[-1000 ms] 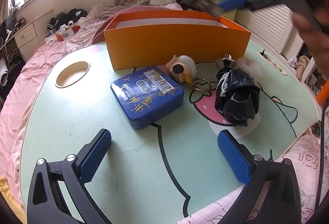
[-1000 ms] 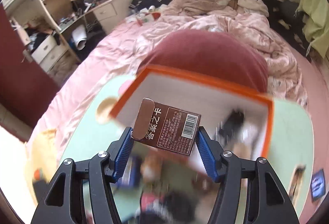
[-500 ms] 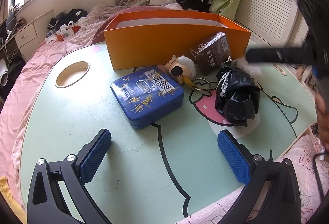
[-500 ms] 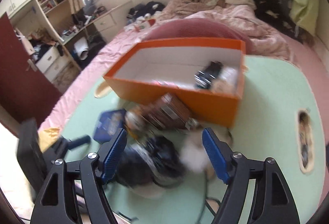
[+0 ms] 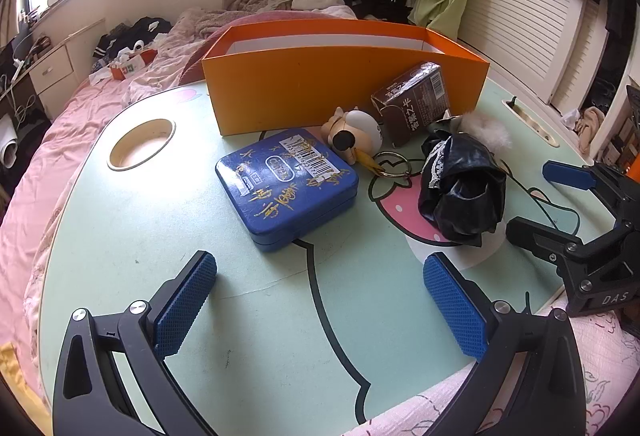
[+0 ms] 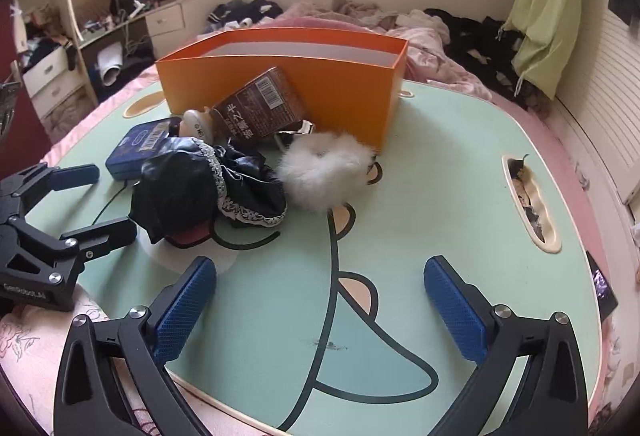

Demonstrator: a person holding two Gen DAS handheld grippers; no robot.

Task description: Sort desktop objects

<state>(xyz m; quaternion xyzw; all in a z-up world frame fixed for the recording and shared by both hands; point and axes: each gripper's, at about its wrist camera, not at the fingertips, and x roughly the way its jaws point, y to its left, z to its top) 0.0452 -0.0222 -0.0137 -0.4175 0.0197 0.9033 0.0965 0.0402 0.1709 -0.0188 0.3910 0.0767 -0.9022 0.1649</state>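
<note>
Hovering low over the near edge of the table (image 6: 460,164), both claws are standing spread and carrying nothing, the right gripper (image 6: 320,310) and the left gripper (image 5: 320,308) alike. Ahead of them the brown carton (image 6: 258,108) is leaning against the outside of the orange box (image 6: 340,92), with the blue tin (image 5: 286,184), black cloth (image 6: 200,188) and white puff (image 6: 324,172) lying nearer. Judging by this, a fresh pick is pending, calling for one claw to reach forward and close on an item.

The pale green counter (image 5: 120,236) carries, ahead of the left tool (image 5: 320,300), a blue tin (image 5: 286,184), a black bundle (image 5: 460,188), a plush keychain (image 5: 354,134), a brown box (image 5: 416,100) leaning on the orange box (image 5: 304,92), and white fluff (image 6: 324,168).
</note>
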